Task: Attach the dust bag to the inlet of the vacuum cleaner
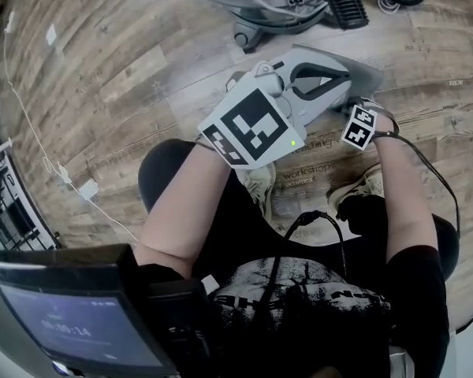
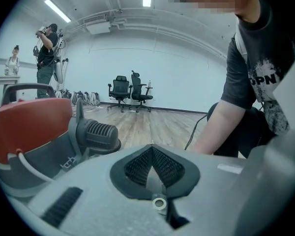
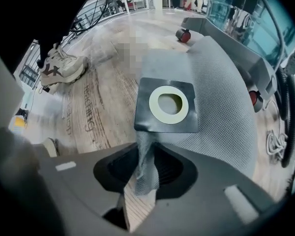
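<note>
Right gripper [image 3: 146, 157] clamped on a fold of the grey dust bag [image 3: 221, 107] — left gripper [image 2: 152, 157] closed, empty, facing the red vacuum cleaner [image 2: 34, 132]

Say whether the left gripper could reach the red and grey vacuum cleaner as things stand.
Probably yes: the left gripper, shut and empty, faces the vacuum cleaner, with only wooden floor between them.

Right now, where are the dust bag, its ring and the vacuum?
dust bag [image 3: 226, 112]: right gripper view, on its grey mesh cloth.
ring [image 3: 168, 89]: right gripper view, on the top of the pale band.
vacuum [image 2: 27, 127]: left gripper view, on its red top.
</note>
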A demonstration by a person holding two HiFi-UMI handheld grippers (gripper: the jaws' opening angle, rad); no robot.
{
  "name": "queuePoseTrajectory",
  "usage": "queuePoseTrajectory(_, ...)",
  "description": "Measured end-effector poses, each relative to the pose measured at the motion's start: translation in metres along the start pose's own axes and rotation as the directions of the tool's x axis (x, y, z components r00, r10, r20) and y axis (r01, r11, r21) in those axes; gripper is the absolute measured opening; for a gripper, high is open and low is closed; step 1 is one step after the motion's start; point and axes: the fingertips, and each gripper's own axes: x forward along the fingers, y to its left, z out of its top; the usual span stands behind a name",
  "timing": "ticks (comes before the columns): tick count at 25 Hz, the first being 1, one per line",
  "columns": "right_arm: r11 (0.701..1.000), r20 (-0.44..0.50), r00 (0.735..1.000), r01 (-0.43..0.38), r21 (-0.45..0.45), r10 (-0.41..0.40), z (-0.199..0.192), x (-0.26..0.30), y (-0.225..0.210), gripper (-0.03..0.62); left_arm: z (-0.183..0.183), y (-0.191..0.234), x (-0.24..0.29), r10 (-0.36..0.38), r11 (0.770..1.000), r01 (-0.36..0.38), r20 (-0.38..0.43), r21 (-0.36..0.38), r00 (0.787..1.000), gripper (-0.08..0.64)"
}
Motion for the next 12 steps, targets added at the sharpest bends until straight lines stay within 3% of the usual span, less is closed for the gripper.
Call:
queuePoseTrajectory(2, 1.000, 0.010, 1.000, -0.001, -0.017, 0.001, 0.002, -0.005, 0.004, 0.088, -0.003, -0.002, 0.000, -0.003, 1.000, 0.003, -0.014, 0.007, 1.000, 0.000)
queuePoseTrajectory(12, 1.000, 0.083, 0.996, 0.028, -0.003, -0.028, 0.002, -0.067, -0.017, 0.052, -0.009, -0.005, 0.011, -0.043, 0.999, 0.042, -0.038, -0.010, 0.998, 0.000)
